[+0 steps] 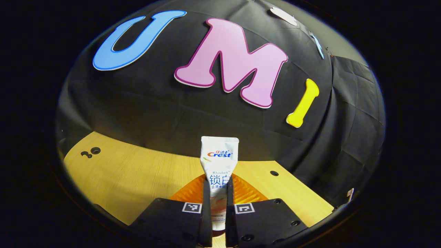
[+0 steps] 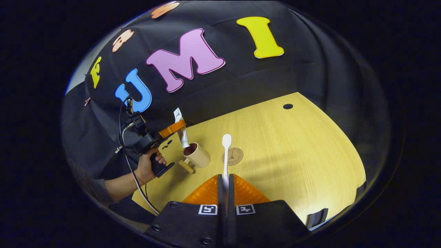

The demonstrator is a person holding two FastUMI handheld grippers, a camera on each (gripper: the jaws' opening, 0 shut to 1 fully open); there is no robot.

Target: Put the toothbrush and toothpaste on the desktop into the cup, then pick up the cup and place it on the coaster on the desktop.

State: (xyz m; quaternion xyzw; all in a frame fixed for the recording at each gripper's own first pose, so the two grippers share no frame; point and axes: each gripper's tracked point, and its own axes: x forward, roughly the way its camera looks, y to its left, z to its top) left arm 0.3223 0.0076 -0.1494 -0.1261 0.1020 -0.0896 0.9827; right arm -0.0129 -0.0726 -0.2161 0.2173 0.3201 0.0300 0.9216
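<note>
Left gripper [image 1: 217,206] grasping toothpaste [image 1: 219,162] above cup [image 2: 197,155]; right gripper [image 2: 225,193] grasping toothbrush [image 2: 226,151].

A: Room by the cup [image 2: 197,155]?
B: Tight. Toothpaste [image 2: 181,131] w/ left gripper [image 2: 175,126] over its mouth, 11 o'clock. Coaster [image 2: 233,156] at cup's 3; desktop [image 2: 293,151] beyond lies open.
</note>
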